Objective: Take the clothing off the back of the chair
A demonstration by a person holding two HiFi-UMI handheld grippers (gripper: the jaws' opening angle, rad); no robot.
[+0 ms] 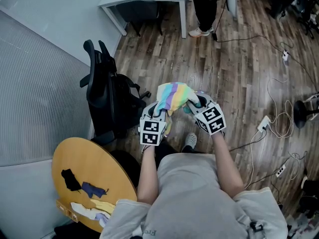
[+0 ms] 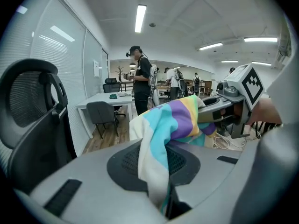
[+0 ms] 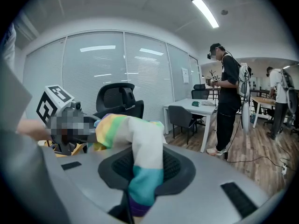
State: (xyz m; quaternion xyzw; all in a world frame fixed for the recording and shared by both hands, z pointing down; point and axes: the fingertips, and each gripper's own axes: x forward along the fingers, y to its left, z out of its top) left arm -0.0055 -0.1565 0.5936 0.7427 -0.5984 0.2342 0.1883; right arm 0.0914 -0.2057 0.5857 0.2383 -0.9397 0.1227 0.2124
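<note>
Grey-shirted torso [image 1: 192, 183] of the person fills bottom of head view, both forearms reaching fwd. Well L of L gripper [image 1: 160, 111] and back toward the person: round wood table [image 1: 79, 153] w/ a few small cloth bits on top. Black office chair [image 1: 107, 96] sits just L of L gripper, backrest bare, no clothing on it. L gripper jaws nearly together, pinching one end of striped garment [image 1: 174, 94] (pastel bands: teal, purple, yellow, white); its own view shows cloth running down into the slit btwn jaws. Garment is bunched in the air btwn the two grippers, touching neither chair nor floor. R gripper [image 1: 192, 104] likewise clamped on the other end, cloth draped over its jaw housing. Two-ended hold prob so the piece doesn't trail or snag on the chair arms. R of R gripper: cables + power strip [image 1: 264, 123] on wood floor. Judged: garment already off the chair, only a set-down left.
</note>
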